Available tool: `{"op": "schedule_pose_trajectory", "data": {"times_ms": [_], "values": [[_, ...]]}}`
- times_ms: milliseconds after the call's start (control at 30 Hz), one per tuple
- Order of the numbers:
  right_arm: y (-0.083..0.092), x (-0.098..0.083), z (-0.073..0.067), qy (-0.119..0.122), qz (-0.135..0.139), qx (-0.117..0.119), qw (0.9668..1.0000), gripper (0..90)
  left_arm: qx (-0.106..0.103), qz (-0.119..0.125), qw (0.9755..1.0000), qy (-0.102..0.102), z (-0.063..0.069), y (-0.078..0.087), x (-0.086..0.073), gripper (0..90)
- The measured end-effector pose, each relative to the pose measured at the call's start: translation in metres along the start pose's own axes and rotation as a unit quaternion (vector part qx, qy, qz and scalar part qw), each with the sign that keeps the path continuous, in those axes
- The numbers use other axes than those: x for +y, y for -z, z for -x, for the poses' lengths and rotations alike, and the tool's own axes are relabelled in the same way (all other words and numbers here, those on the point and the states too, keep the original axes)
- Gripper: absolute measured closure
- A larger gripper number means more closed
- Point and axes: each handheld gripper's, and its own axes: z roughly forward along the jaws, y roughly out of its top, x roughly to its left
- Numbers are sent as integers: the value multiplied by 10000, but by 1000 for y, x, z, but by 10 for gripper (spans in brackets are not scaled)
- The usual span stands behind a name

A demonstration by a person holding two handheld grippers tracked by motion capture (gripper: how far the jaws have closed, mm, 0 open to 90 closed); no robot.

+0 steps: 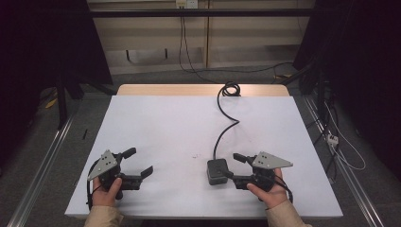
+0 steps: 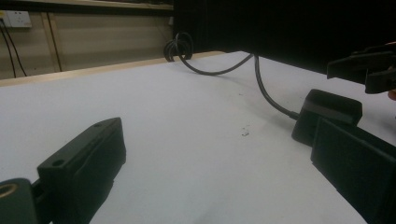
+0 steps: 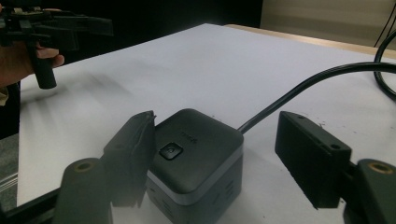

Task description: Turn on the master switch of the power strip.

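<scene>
Right gripper [image 1: 239, 168] spread wide, pads apparently clear of the black power cube [image 1: 217, 170] sitting just ahead between the jaws, button face up. Cable [image 1: 222, 130] leaving the cube's far side, running away toward the table's [image 1: 156, 123] far edge. Beyond the cube, bare white surface; left gripper [image 1: 137, 163] spread too, well apart.

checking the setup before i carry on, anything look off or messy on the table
Little stands out. The black cube sits upright on the white table, its cable snaking to a loose coil at the far edge. A few tiny dark specks lie on the surface near it. Both the left gripper and the right gripper are open.
</scene>
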Motion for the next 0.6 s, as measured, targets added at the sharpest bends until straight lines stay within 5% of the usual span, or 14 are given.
{"op": "schedule_pose_trajectory", "data": {"times_ms": [600], "values": [[13,-6,10,61,-72,-119,9999,194,2,4,10000,5,0,0,0,29]]}}
